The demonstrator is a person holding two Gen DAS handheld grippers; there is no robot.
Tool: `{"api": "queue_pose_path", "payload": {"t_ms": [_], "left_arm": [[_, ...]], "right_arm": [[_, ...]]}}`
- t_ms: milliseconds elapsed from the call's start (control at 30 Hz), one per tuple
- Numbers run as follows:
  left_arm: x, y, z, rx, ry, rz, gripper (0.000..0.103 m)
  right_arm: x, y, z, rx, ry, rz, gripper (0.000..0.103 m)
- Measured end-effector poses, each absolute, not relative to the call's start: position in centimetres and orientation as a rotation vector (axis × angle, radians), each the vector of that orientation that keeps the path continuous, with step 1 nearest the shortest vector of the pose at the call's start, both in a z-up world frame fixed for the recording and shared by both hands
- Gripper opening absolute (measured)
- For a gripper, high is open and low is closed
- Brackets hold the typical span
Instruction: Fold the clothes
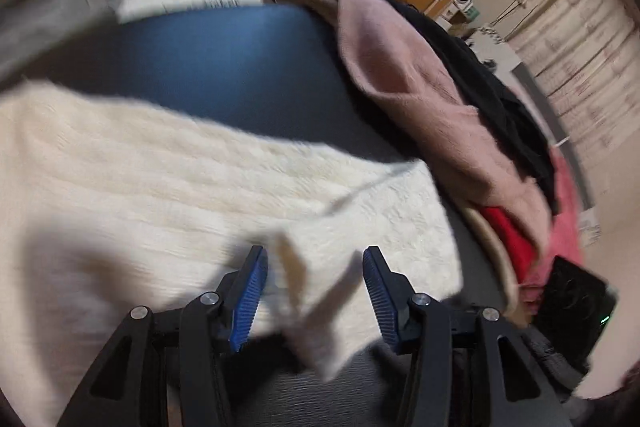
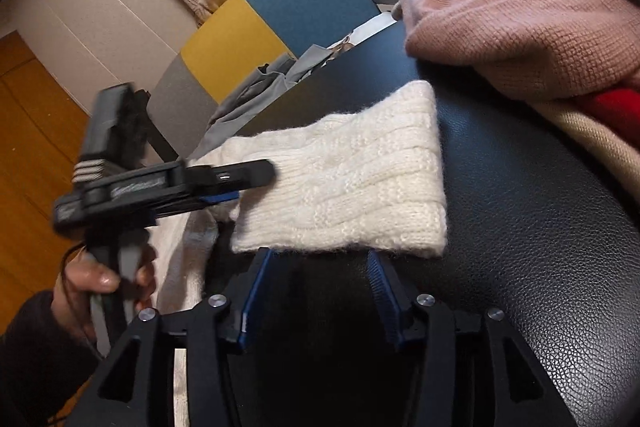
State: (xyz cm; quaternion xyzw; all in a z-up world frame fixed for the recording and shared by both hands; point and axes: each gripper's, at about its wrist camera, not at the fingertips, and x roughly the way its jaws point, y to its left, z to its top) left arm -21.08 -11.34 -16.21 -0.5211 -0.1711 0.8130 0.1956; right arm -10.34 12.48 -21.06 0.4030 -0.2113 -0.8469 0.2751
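Lying on the dark table (image 2: 520,187), the white sweater (image 2: 344,183) has one part folded over and flat, and its other end hangs off the table's left side. That flat part looks like a fold just made, so it can sit neat.

The right gripper (image 2: 320,267) has its jaws apart right at the near edge of the fold. Nothing is pinched between its blue pads (image 2: 256,291), so it has let go. I think it stays close so the fold does not slip.

The left gripper (image 1: 316,287) is also spread wide. A loose flap of sweater sits between its pads, but they do not squeeze it. A hand (image 2: 108,279) holds that gripper from the left side, maybe to grab the next bit to fold.

More clothes wait in a pile (image 2: 520,27) at the back, pink on top, out of the way.
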Motion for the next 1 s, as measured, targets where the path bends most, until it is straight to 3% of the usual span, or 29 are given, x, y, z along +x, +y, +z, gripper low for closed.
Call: {"api": "queue_pose_path", "payload": {"t_ms": [33,100,133,167,400,500,733,1000], "left_arm": [[-21.3,-11.3,-16.6,-1.465,-0.530,2.238,0.048],[-21.3,-11.4,-16.5,-1.442,-0.605,2.204,0.033],[-21.3,-11.4,-16.4,-1.432,-0.645,2.175,0.014],[-21.4,-11.4,-16.4,-1.423,-0.683,2.146,0.006],[-23.0,-12.1,-11.3,-1.339,-0.724,2.197,0.006],[-23.7,-15.1,-7.0,-1.207,-0.798,2.254,0.005],[-21.1,-25.0,3.2,-0.914,-0.861,2.424,0.006],[-15.7,-34.1,7.2,-0.813,-0.884,2.561,0.006]], "right_arm": [[-10.3,12.4,-21.1,1.082,-0.565,-2.276,0.052],[-10.3,12.4,-21.1,1.079,-0.562,-2.274,0.053],[-10.3,12.3,-21.1,1.078,-0.560,-2.273,0.055],[-10.3,12.2,-21.1,1.075,-0.557,-2.270,0.056],[-10.9,11.9,-20.5,1.131,-0.552,-2.251,0.061],[-11.1,11.8,-20.2,1.170,-0.620,-2.187,0.062],[-11.4,7.1,-18.4,1.124,-0.562,-2.082,0.063],[-14.1,-2.3,-17.1,1.035,-0.543,-1.943,0.067]]}}
